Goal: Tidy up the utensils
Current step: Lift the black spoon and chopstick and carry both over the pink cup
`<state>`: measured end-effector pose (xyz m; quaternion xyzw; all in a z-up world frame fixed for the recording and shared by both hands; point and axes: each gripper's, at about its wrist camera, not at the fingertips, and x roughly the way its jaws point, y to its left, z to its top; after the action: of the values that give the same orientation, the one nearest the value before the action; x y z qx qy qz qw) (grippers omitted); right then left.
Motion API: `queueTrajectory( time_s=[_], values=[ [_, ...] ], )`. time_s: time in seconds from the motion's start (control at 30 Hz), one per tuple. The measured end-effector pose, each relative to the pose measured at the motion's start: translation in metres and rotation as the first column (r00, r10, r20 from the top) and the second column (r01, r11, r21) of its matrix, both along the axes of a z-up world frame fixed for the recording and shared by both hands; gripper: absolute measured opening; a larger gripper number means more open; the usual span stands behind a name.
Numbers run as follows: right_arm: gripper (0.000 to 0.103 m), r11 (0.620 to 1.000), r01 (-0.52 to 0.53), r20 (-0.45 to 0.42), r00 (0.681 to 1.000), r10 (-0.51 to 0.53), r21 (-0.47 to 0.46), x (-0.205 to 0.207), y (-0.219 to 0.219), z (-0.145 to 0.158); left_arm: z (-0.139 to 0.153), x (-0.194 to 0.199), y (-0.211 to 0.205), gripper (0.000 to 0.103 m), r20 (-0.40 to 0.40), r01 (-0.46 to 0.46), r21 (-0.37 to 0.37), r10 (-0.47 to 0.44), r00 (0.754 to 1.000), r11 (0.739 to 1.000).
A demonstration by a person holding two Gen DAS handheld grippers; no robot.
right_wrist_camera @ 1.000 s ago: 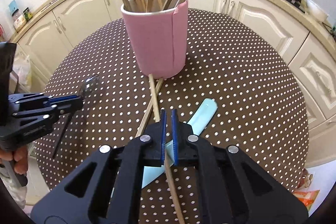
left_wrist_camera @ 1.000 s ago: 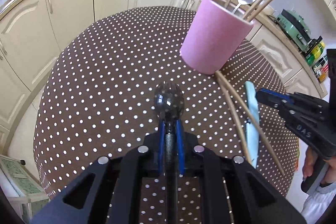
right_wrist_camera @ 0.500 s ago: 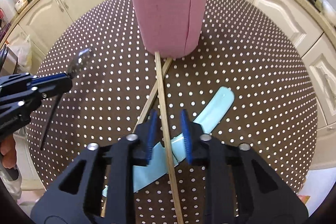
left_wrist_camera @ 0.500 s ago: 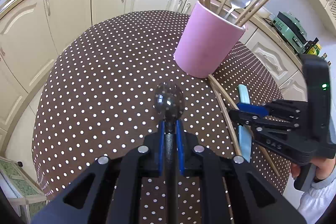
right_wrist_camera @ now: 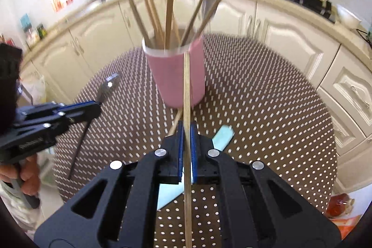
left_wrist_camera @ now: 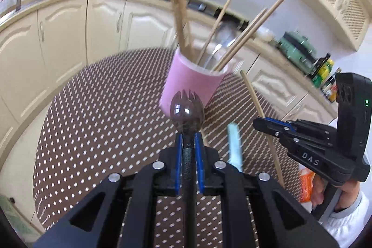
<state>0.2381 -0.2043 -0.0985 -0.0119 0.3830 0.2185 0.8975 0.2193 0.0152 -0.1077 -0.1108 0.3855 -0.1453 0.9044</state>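
Note:
A pink cup (left_wrist_camera: 191, 85) (right_wrist_camera: 176, 78) stands on the dotted table and holds several wooden chopsticks and a metal spoon. My left gripper (left_wrist_camera: 187, 141) is shut on a dark spork (left_wrist_camera: 187, 112), held above the table with its head in front of the cup. It also shows at the left of the right wrist view (right_wrist_camera: 93, 106). My right gripper (right_wrist_camera: 186, 131) is shut on a wooden chopstick (right_wrist_camera: 186, 94), lifted and pointing up toward the cup. That gripper (left_wrist_camera: 262, 123) and its chopstick (left_wrist_camera: 258, 108) show at the right of the left wrist view.
A light blue spatula (right_wrist_camera: 223, 135) (left_wrist_camera: 234, 148) and another chopstick (right_wrist_camera: 175, 120) lie on the brown dotted table (right_wrist_camera: 267, 108) in front of the cup. Cream kitchen cabinets (left_wrist_camera: 69, 38) and a counter curve round behind. An orange packet (right_wrist_camera: 339, 208) lies beyond the table's right edge.
My right gripper has shut on one chopstick and lifted it off the table. My left gripper has risen and tilted up with the spork toward the cup.

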Motion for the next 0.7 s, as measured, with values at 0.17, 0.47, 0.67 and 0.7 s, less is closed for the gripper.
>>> queueTrajectory(
  time_s=[0.17, 0.47, 0.67, 0.7],
  values=[
    [0.006, 0.989, 0.038, 0.140, 0.988, -0.059, 0.146, -0.006, -0.025, 0.034, 0.031, -0.006, -0.012, 0.011, 0.149, 0.014, -0.018, -0.011, 0.989, 1.000],
    [0.006, 0.932, 0.108, 0.400, 0.882, -0.251, 0.346, -0.002, -0.045, 0.088, 0.087, 0.013, -0.025, 0.011, 0.400, 0.011, -0.054, 0.011, 0.917, 0.999],
    [0.006, 0.901, 0.110, 0.479, 0.816, -0.323, 0.420, 0.026, -0.040, 0.099, 0.101, 0.034, -0.032, 0.011, 0.531, 0.033, -0.114, 0.033, 0.847, 0.993],
    [0.006, 0.897, 0.109, 0.492, 0.805, -0.333, 0.428, 0.026, -0.038, 0.101, 0.102, 0.038, -0.033, 0.011, 0.567, 0.031, -0.116, 0.040, 0.823, 0.993]
  ],
)
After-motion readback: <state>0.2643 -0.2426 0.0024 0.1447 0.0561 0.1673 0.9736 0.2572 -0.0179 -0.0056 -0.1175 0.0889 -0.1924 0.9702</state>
